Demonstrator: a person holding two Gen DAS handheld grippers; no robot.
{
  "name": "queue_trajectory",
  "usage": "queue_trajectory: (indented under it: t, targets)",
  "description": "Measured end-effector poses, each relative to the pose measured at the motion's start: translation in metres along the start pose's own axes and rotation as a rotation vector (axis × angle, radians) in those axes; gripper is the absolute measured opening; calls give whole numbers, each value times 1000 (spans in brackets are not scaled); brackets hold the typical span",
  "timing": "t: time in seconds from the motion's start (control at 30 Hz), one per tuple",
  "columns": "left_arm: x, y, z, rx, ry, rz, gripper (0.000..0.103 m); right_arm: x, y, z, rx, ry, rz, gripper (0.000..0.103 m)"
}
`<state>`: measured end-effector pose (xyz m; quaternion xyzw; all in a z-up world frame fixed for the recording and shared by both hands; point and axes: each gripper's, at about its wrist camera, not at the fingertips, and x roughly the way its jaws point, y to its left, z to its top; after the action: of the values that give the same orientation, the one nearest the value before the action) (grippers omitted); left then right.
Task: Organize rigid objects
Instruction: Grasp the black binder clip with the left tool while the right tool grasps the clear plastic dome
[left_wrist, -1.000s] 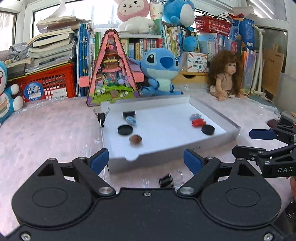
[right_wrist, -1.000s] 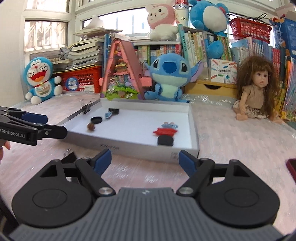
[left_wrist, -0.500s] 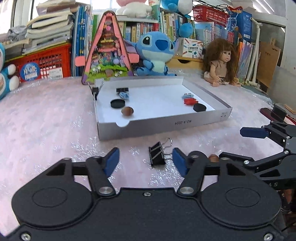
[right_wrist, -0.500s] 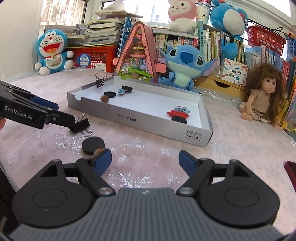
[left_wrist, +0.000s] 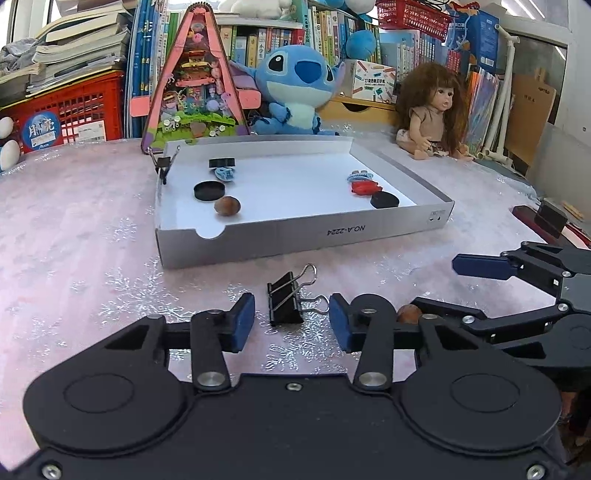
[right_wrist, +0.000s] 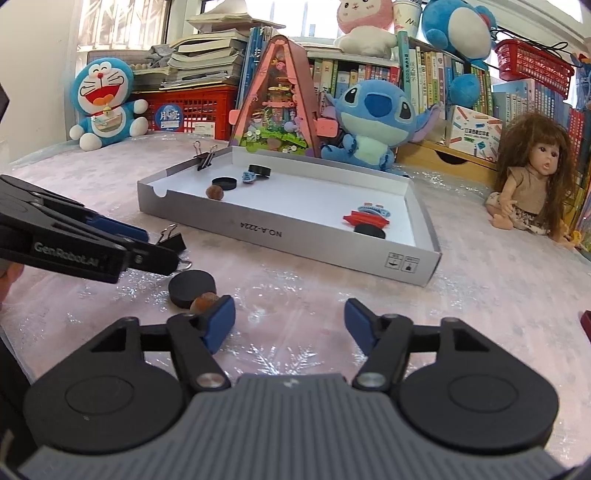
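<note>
A black binder clip (left_wrist: 286, 302) lies on the pink tabletop in front of the white tray (left_wrist: 295, 236). My left gripper (left_wrist: 291, 321) straddles it with its jaws closing; a narrow gap shows at each pad. In the right wrist view the left gripper (right_wrist: 159, 247) reaches in from the left over that clip (right_wrist: 173, 240). My right gripper (right_wrist: 290, 325) is open with its jaws closing and only bare table between them. A black disc (right_wrist: 192, 282) and a brown nut (right_wrist: 203, 302) lie just beyond its left fingertip. The tray (right_wrist: 295, 236) holds black discs, a nut and small red and blue pieces.
Another binder clip (left_wrist: 162, 162) is clipped on the tray's far left rim. A pink triangular toy house (left_wrist: 195, 88), a blue plush (left_wrist: 299, 85), a doll (left_wrist: 432, 110), a red crate and books line the back. A dark red object (left_wrist: 535, 218) lies at the right edge.
Both grippers have come down toward the table in front of the tray. The left jaws have narrowed around the binder clip. The right jaws have narrowed a little beside the disc and nut.
</note>
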<state>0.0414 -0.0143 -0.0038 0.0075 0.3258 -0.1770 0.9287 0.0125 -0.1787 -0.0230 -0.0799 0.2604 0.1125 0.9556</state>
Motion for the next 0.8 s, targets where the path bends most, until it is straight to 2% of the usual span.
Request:
queue_trajectory:
  t: [0.1, 0.3, 0.4, 0.43, 0.57, 0.8]
  targets:
    - [3, -1, 0, 2, 2, 0, 35, 2, 2, 0, 6, -1, 6, 73]
    - [5, -3, 0, 5, 1, 8, 33, 3, 2, 0, 29, -2, 9, 63]
    - [5, -4, 0, 1, -4, 25, 20, 3, 2, 0, 45, -1, 20, 47]
    - [4, -4, 0, -7, -5, 19, 20, 2, 3, 0, 49, -1, 25, 33]
    - [-5, -6, 1, -4, -35, 7, 18, -3, 7, 2, 37, -19, 51, 32]
    - [-11, -9, 6, 1, -58, 10, 18, -6, 8, 8, 31, -40, 35, 32]
